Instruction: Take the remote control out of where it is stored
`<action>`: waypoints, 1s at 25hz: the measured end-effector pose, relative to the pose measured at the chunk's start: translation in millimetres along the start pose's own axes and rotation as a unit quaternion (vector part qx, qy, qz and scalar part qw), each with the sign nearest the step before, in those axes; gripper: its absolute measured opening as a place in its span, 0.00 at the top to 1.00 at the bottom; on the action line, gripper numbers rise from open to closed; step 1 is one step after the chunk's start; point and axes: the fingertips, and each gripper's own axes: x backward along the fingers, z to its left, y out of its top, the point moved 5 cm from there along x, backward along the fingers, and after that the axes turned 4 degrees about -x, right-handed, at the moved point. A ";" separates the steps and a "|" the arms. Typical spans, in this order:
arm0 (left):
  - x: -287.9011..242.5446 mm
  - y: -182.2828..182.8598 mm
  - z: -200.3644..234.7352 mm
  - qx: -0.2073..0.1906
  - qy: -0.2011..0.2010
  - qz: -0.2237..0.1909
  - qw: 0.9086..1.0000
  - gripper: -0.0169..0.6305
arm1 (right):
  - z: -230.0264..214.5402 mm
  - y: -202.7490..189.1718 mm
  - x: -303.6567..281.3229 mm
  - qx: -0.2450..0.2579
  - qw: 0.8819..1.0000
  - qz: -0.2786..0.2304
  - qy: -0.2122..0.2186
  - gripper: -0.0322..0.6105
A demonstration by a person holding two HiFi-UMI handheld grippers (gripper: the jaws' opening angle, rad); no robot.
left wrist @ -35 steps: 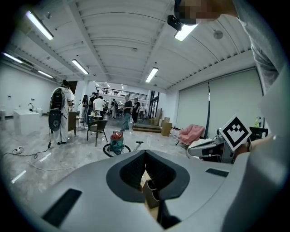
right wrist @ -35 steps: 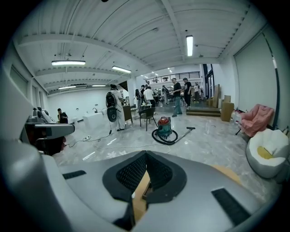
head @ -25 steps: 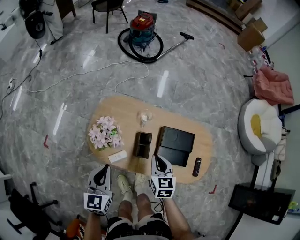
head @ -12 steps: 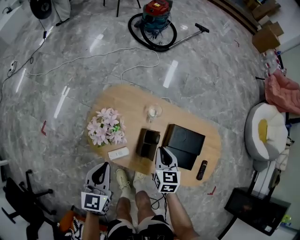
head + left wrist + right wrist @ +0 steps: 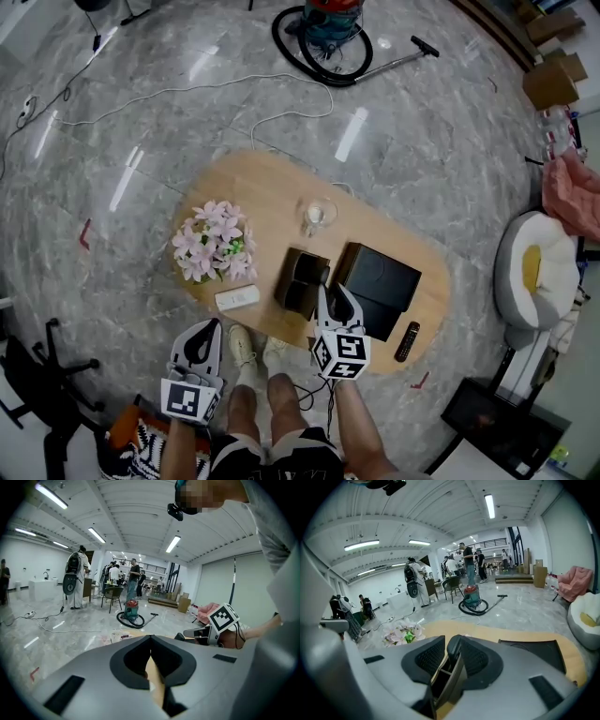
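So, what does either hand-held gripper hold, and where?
Nothing. Left hand-held gripper: shut, empty. Right hand-held gripper: jaws have just been opening, nothing held between them.

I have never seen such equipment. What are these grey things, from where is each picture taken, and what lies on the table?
A person holds two grippers, each with two jaws and a patterned cube. One picture is from a head camera looking down, the others from a camera on each gripper. On the table lie flowers, a glass, a dark holder, a black box, a black remote and a white remote. The left gripper is shut and empty. The right gripper, by the holder, has just been opening its jaws; nothing is held between them.
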 end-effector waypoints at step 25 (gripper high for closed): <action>-5.4 -17.1 1.5 0.016 0.016 0.025 0.999 0.96 | -2.7 -15.9 -32.5 0.019 0.999 0.039 -0.001 0.76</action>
